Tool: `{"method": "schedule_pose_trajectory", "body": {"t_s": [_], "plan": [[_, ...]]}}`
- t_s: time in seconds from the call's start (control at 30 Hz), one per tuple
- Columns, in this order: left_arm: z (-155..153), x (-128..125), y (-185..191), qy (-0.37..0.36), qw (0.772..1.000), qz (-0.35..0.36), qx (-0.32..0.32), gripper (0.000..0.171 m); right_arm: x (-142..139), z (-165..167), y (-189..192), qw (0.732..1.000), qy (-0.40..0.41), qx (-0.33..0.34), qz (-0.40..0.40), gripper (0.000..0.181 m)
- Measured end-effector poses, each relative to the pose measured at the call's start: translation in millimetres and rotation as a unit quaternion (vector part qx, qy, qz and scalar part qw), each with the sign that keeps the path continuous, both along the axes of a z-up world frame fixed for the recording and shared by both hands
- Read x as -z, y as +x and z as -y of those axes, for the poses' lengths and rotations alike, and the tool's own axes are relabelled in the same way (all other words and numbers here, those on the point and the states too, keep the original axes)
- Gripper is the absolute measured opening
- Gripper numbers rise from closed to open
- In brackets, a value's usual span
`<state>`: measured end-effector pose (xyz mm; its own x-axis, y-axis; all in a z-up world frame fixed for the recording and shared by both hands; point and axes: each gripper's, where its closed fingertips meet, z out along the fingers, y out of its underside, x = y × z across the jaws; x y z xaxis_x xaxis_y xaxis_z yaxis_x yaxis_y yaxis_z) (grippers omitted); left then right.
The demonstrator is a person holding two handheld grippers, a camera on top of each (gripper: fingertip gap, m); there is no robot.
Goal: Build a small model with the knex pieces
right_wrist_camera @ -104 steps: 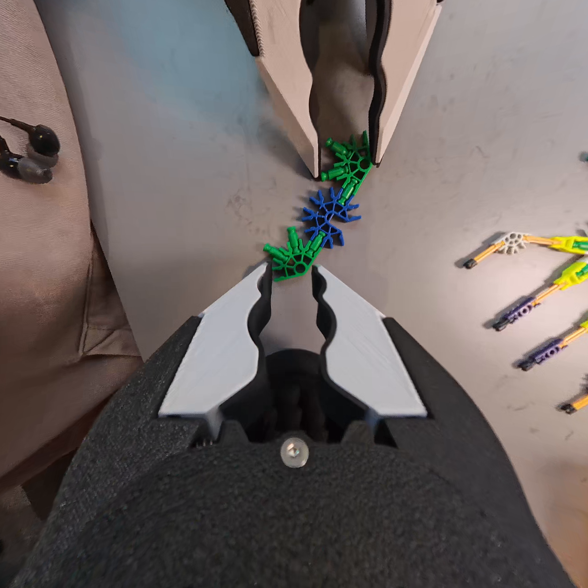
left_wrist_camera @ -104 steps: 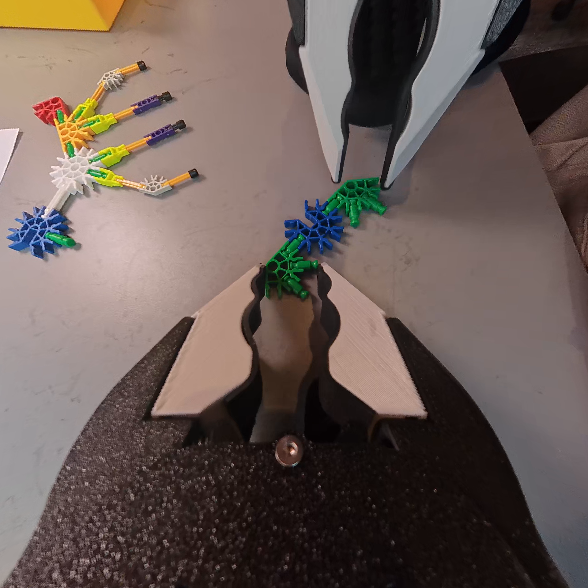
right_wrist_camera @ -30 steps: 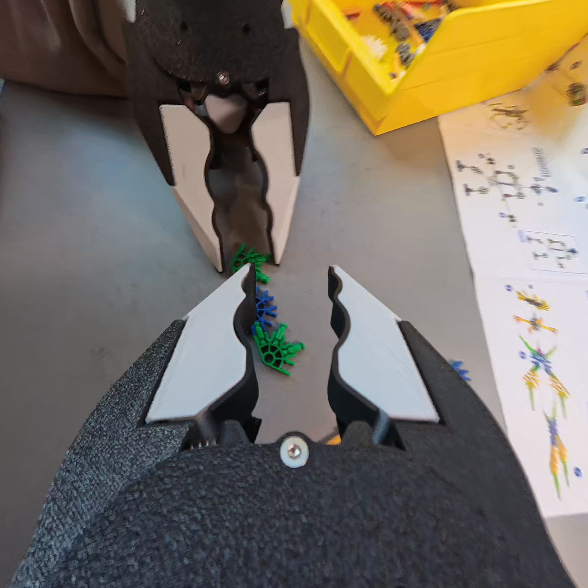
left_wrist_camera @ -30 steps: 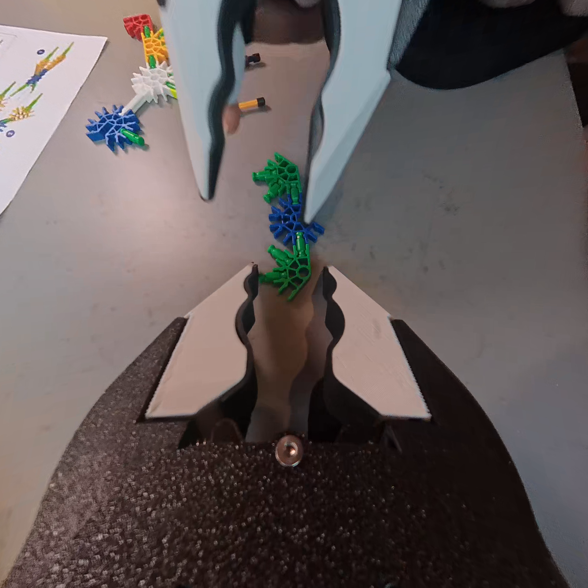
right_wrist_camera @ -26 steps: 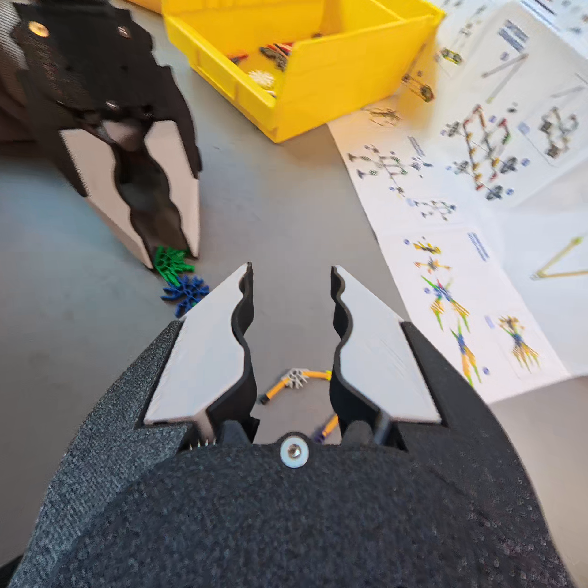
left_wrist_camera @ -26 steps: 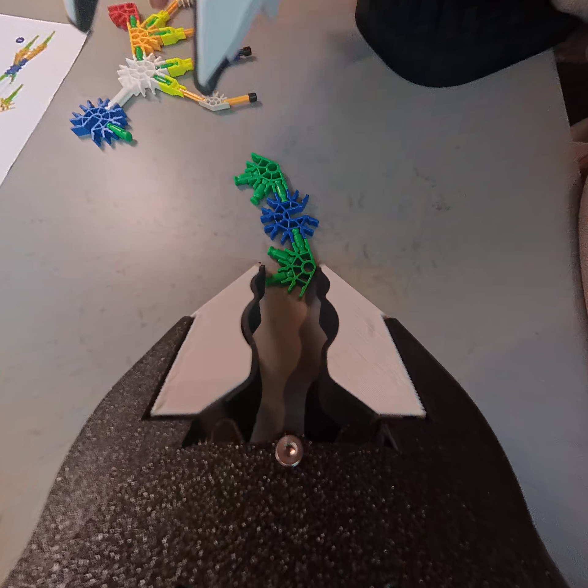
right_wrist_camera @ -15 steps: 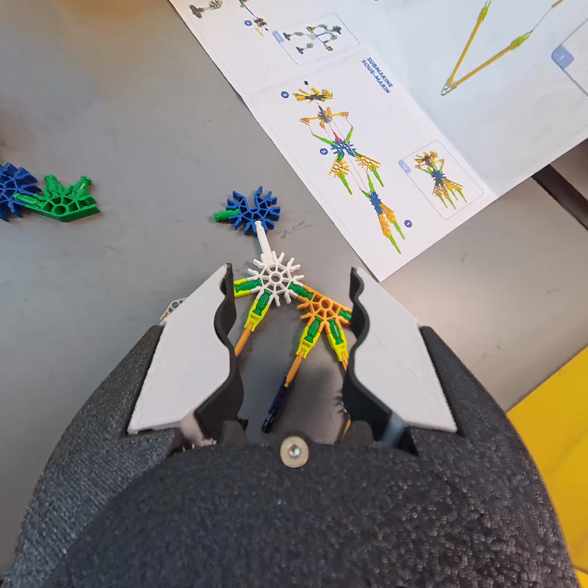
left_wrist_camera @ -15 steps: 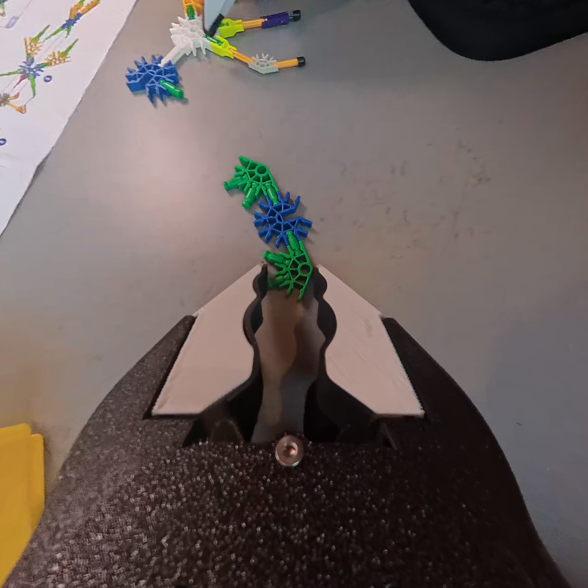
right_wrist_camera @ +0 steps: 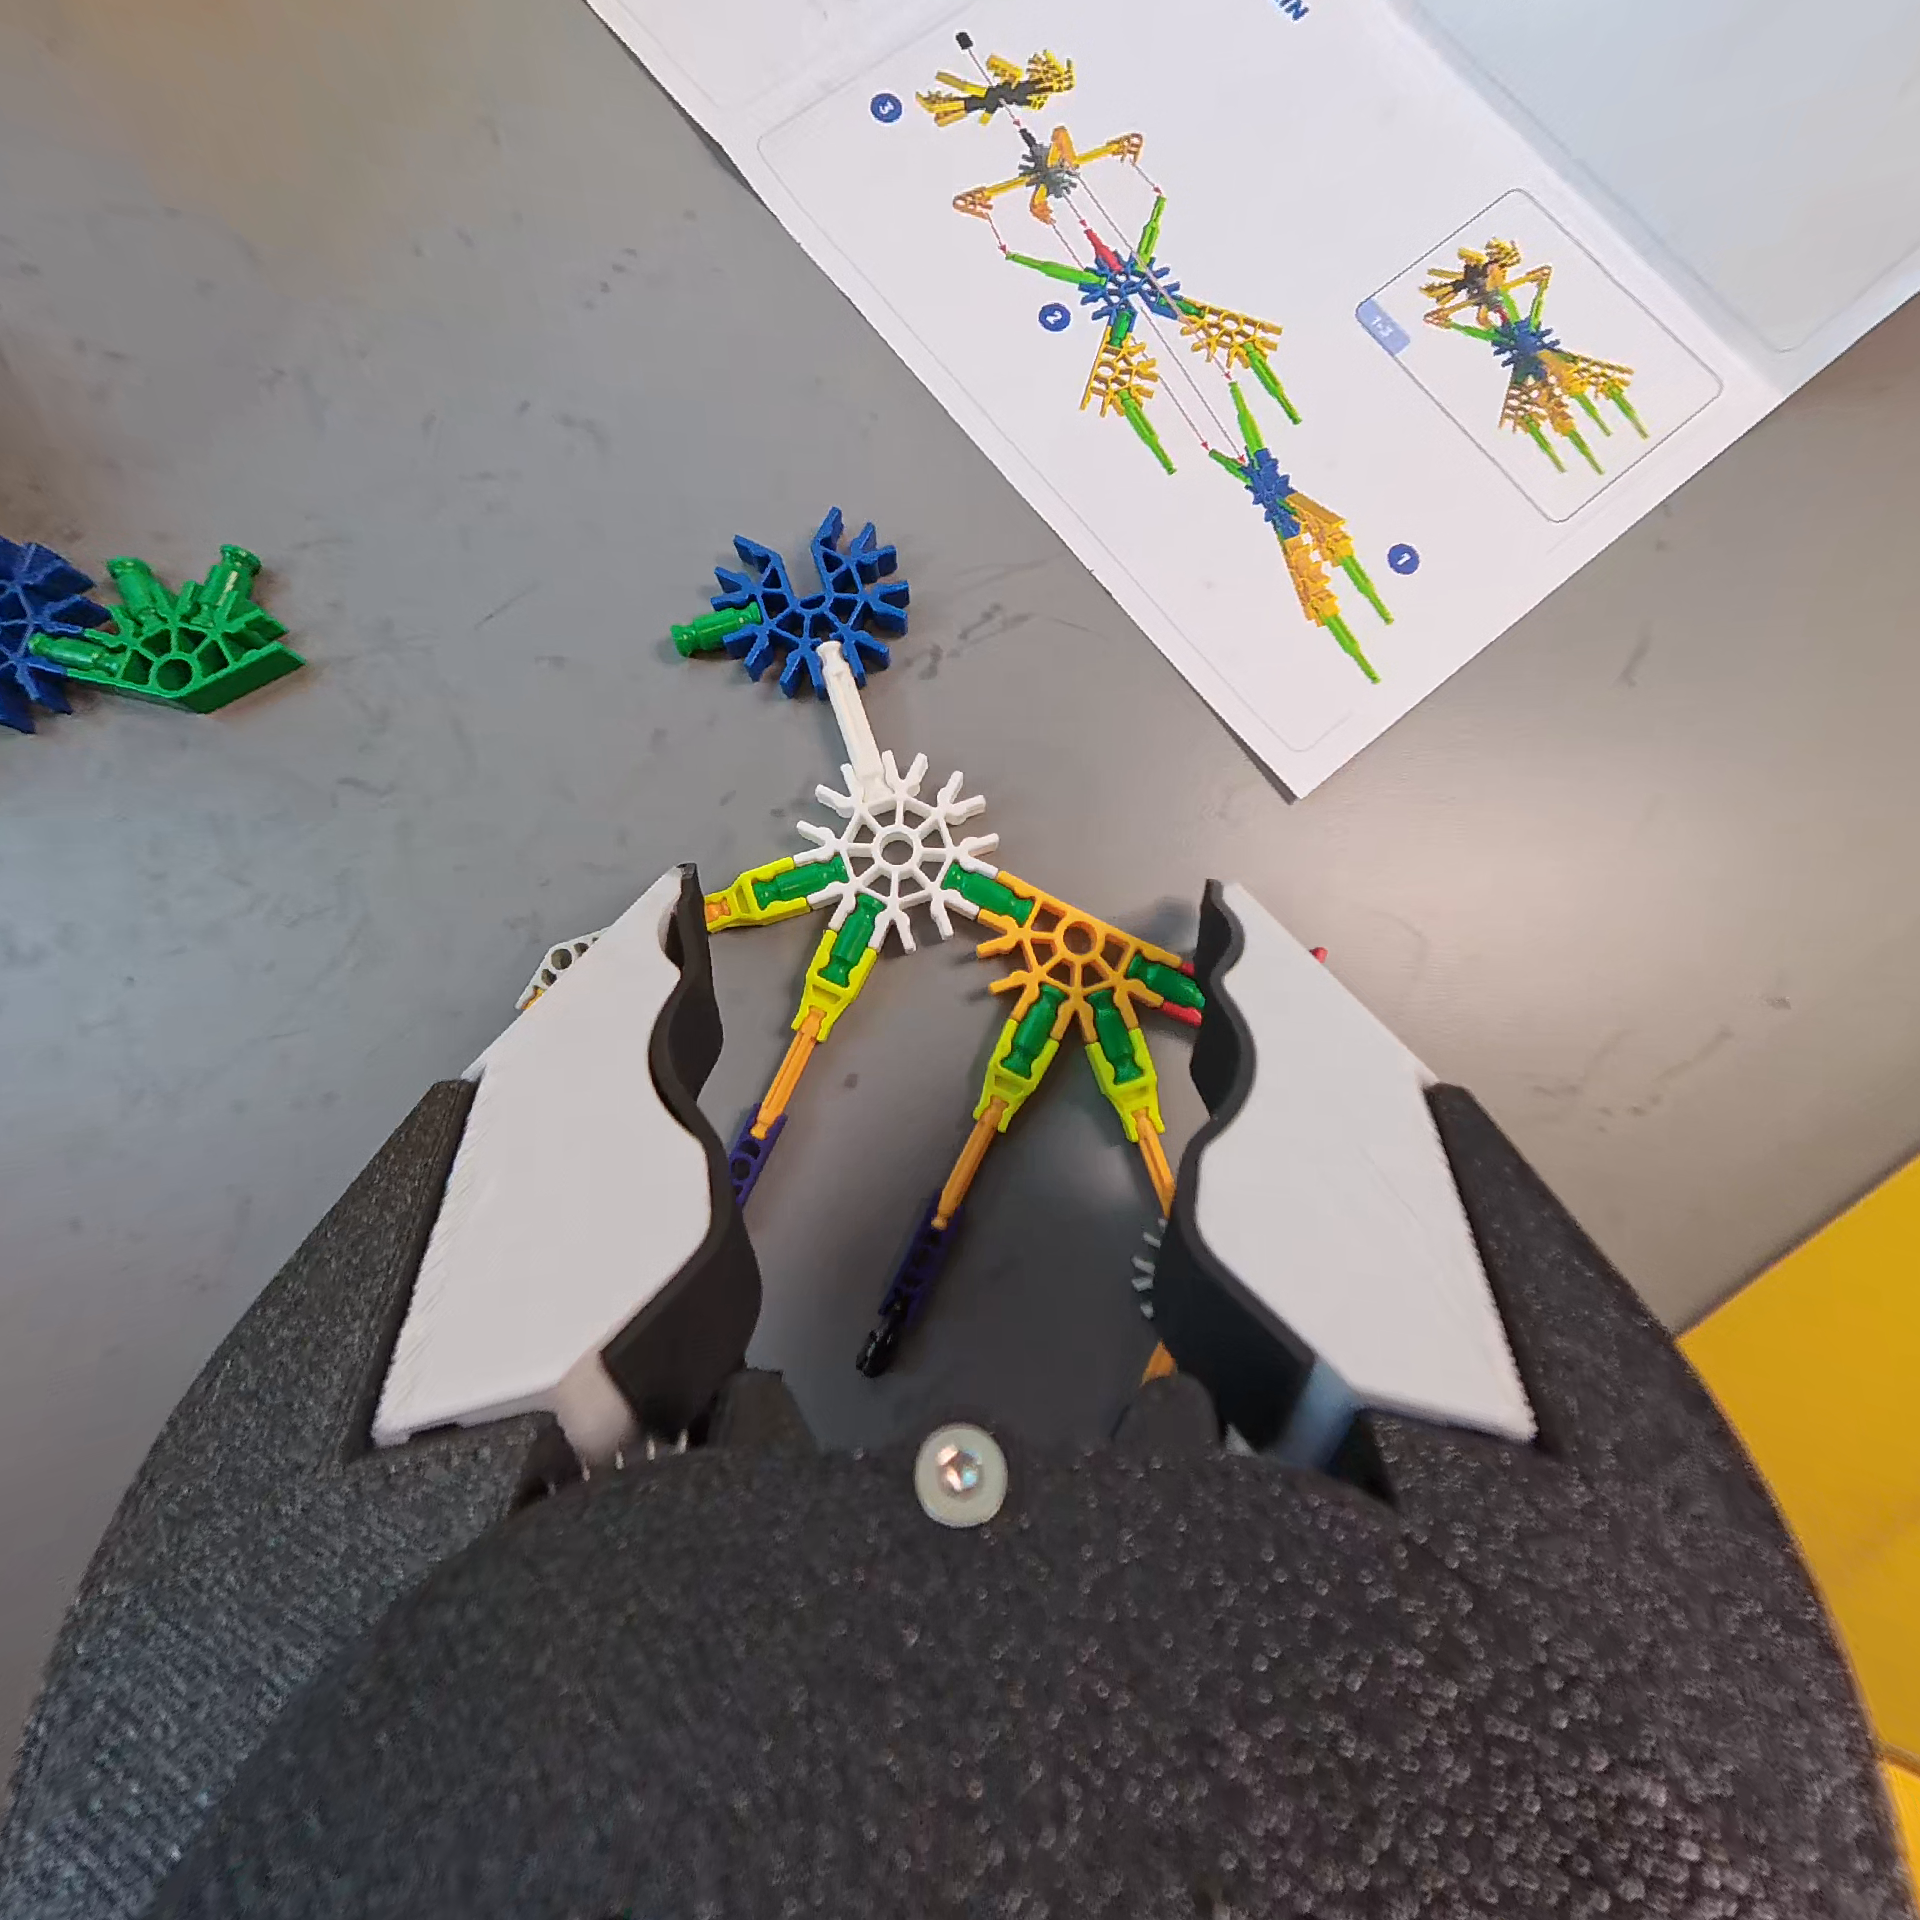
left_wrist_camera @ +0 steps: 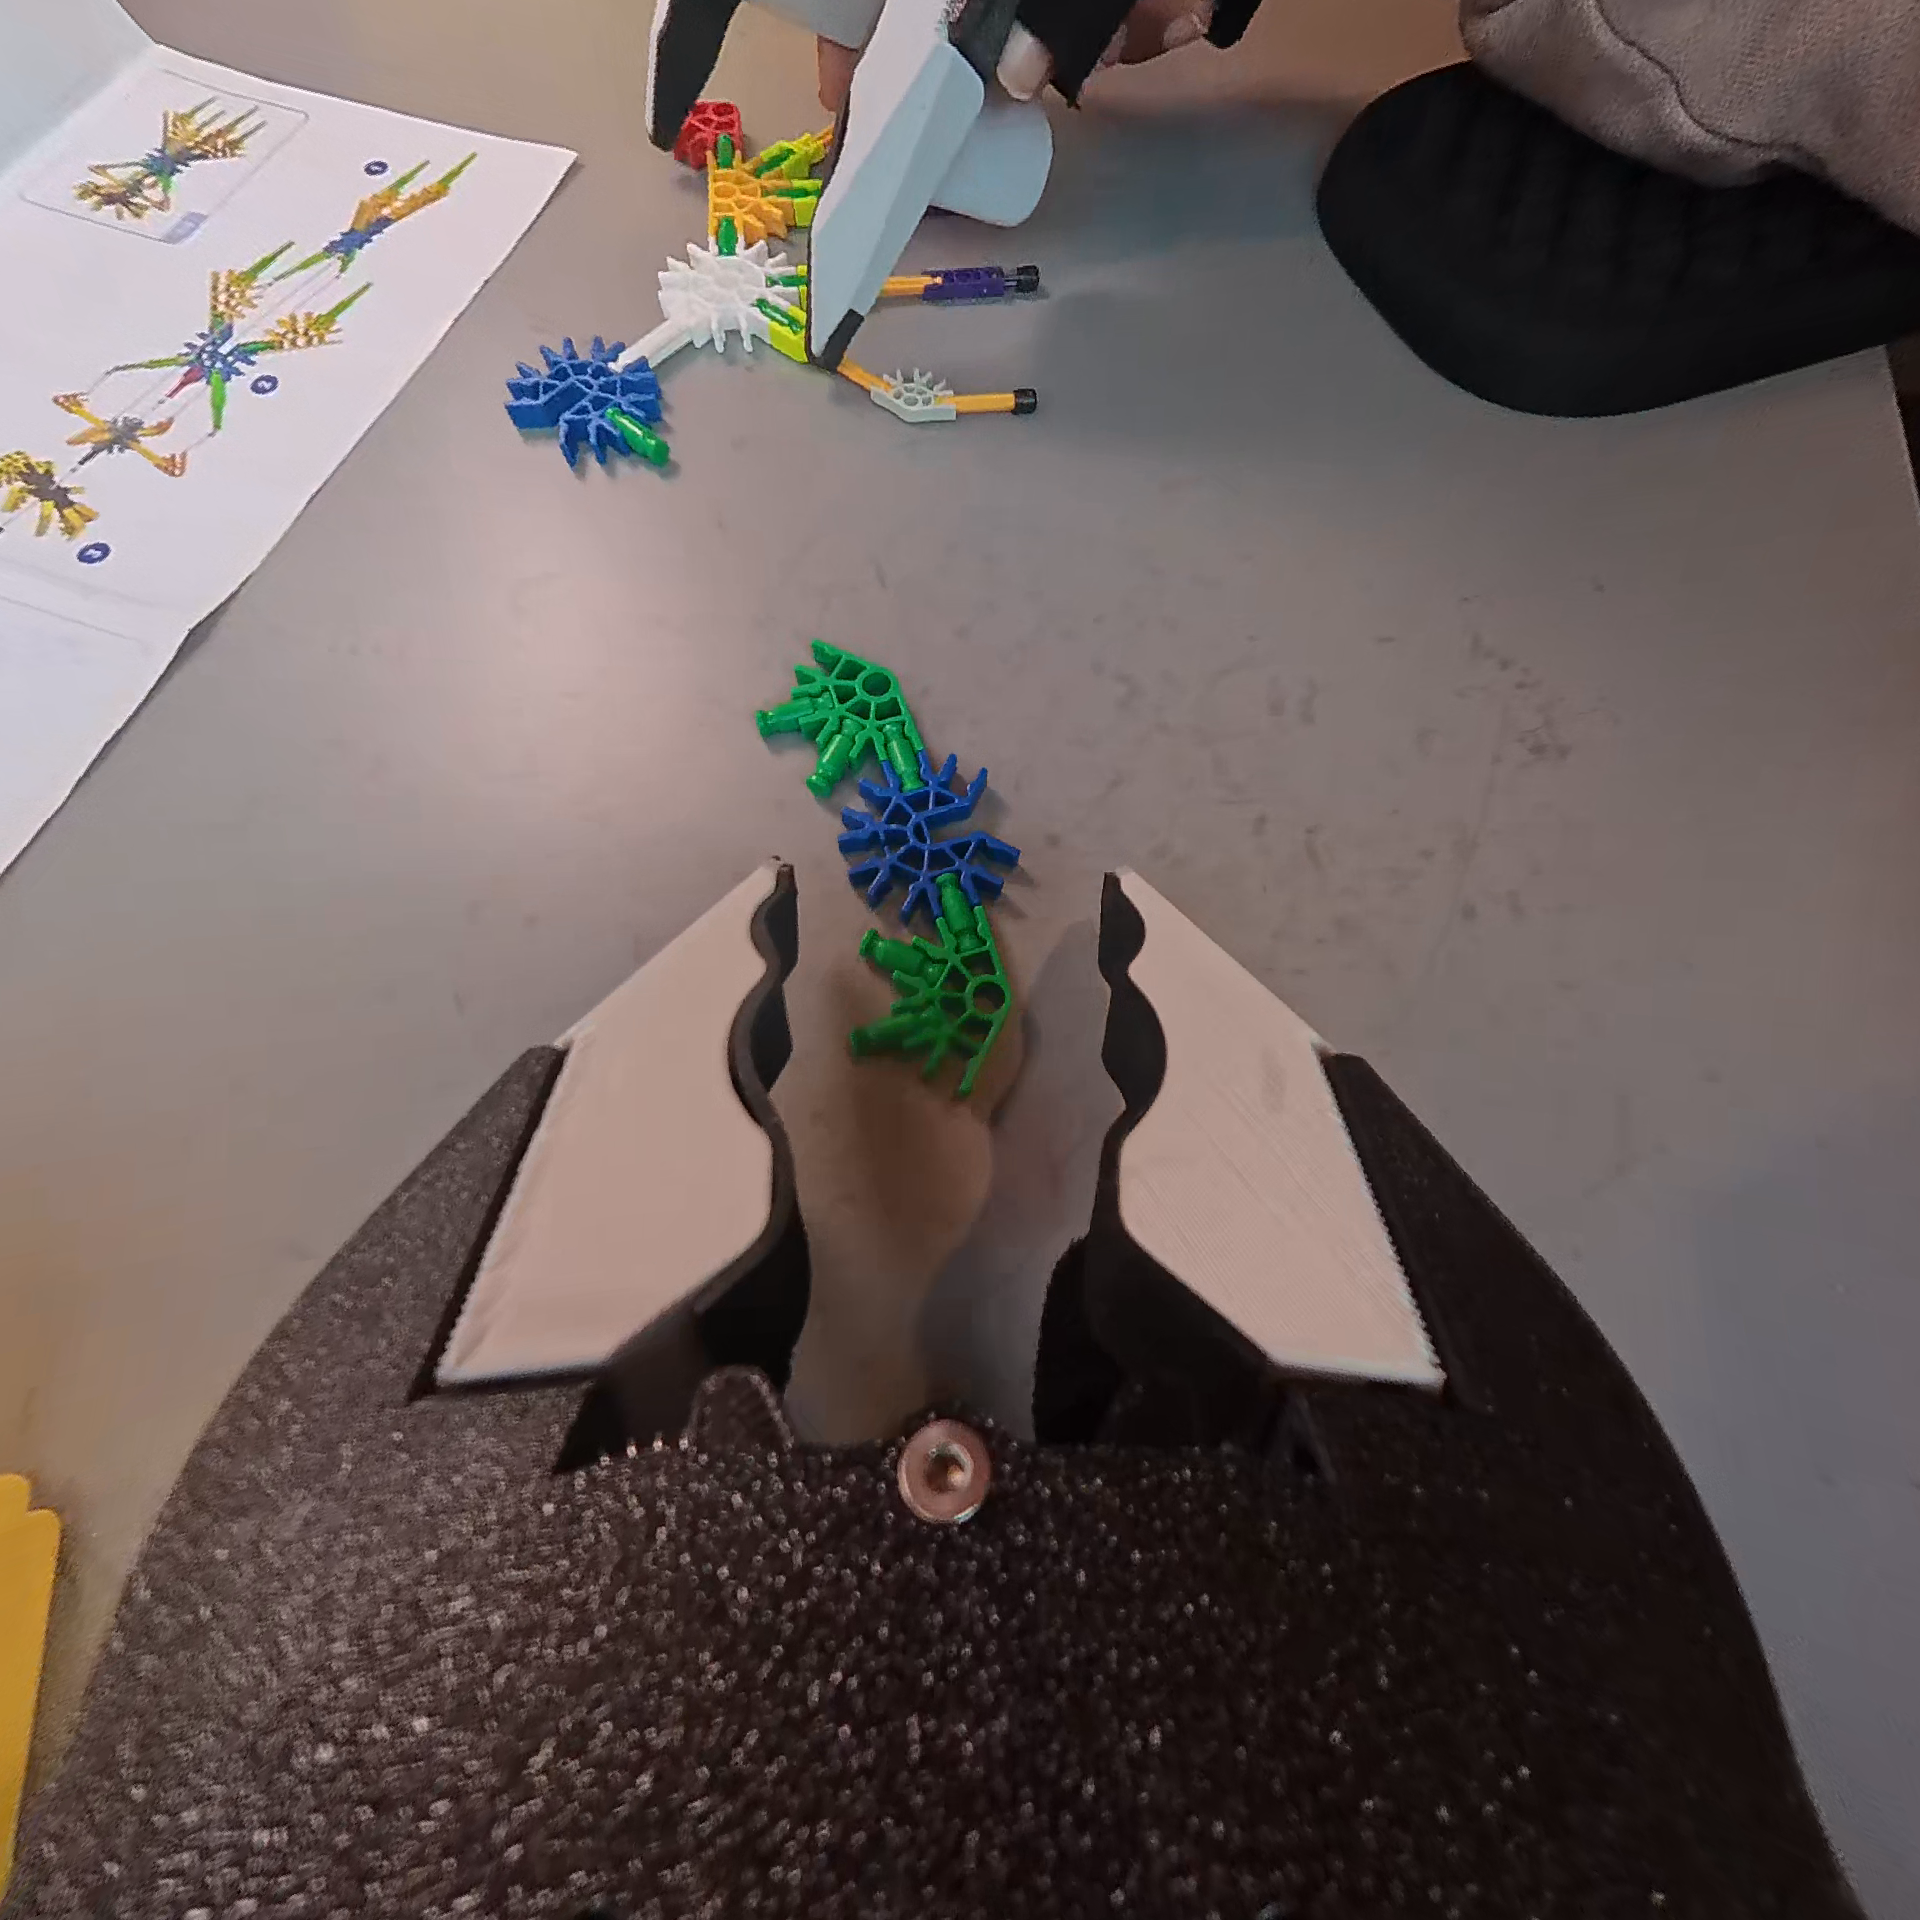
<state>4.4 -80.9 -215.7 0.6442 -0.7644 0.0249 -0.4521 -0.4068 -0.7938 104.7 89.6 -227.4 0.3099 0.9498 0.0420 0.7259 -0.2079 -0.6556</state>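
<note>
The left tongs (left_wrist_camera: 945, 883) were seen parted wide over the grey desk (left_wrist_camera: 1351, 675), nothing gripped. The green-and-blue connector chain (left_wrist_camera: 914, 862) was lying flat on the desk, its near green piece between the parted tips but touched by neither. Half a second earlier that same green piece had been pinched between the tips, so a release was read here (chain left put, not carried).

The right tongs (right_wrist_camera: 940, 899) were also spread, nothing clasped. They were placed low over the multicoloured fan assembly (right_wrist_camera: 935, 935), with the white hub (right_wrist_camera: 894, 847) just ahead of the tips and the orange connector (right_wrist_camera: 1070, 951) and yellow-green rods between them. The right tip was close against the orange piece's green rod; actual contact could not be told. About 1 second earlier these tongs had been beside the chain, so they were shifted across to the fan.

The blue hub (right_wrist_camera: 816, 613) with its short green rod was joined to the white hub by a white rod. The instruction sheet (right_wrist_camera: 1351, 312) was lying beyond, and a yellow bin edge (right_wrist_camera: 1829, 1455) at the right. A person's hand (left_wrist_camera: 935, 42) was seen on the far tongs in the left wrist view.
</note>
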Motion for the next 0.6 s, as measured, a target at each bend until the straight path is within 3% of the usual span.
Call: {"method": "schedule_pose_trajectory", "body": {"t_s": [0.27, 0.6], "plan": [[-8, 8, 4, -0.006, 0.999, -0.015, -0.032, 0.054, -2, 17, -3, 0.999, 0.009, -0.033, 0.022, 0.064], [-3, 13, 8, -0.016, 0.999, -0.030, -0.023, 0.032, 1, 25, -5, 0.998, 0.002, -0.047, 0.029, 0.057]]}}
